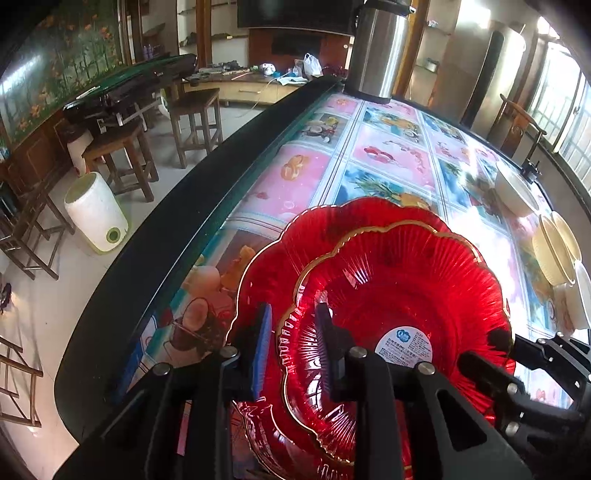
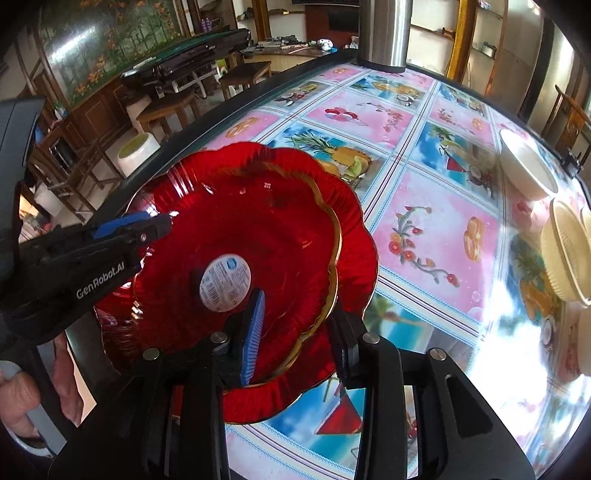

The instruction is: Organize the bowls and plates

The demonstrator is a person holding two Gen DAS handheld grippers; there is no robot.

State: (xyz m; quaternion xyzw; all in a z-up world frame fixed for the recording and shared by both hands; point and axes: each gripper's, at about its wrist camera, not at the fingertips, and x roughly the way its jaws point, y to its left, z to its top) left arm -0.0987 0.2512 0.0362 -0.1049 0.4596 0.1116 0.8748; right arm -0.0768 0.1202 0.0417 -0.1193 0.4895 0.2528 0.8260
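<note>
A: Your left gripper (image 1: 291, 350) is pinching the rim of the upper red plate (image 1: 399, 295) — one blue pad outside the scalloped edge, the other inside it. In the right wrist view your left gripper (image 2: 162, 221) comes in from the left and bites that same plate (image 2: 236, 251) at its edge.

B: And my right gripper (image 2: 299, 336)?

A: It's spread, with the near rim of the upper plate between its fingers; whether the pads touch the glass, I cannot tell.

B: Where do the plates sit?

A: The upper plate lies nested on a second red plate (image 1: 280, 243) beneath it, slightly offset, both on the fruit-patterned surface (image 2: 436, 229) near its dark edge. A round white sticker (image 2: 225, 282) marks the middle of the top one.

B: Anything else on there?

A: A white bowl (image 2: 524, 170) at the far right, cream plates (image 2: 565, 251) stacked just nearer to you — and a steel flask (image 2: 384, 33) at the back.
</note>
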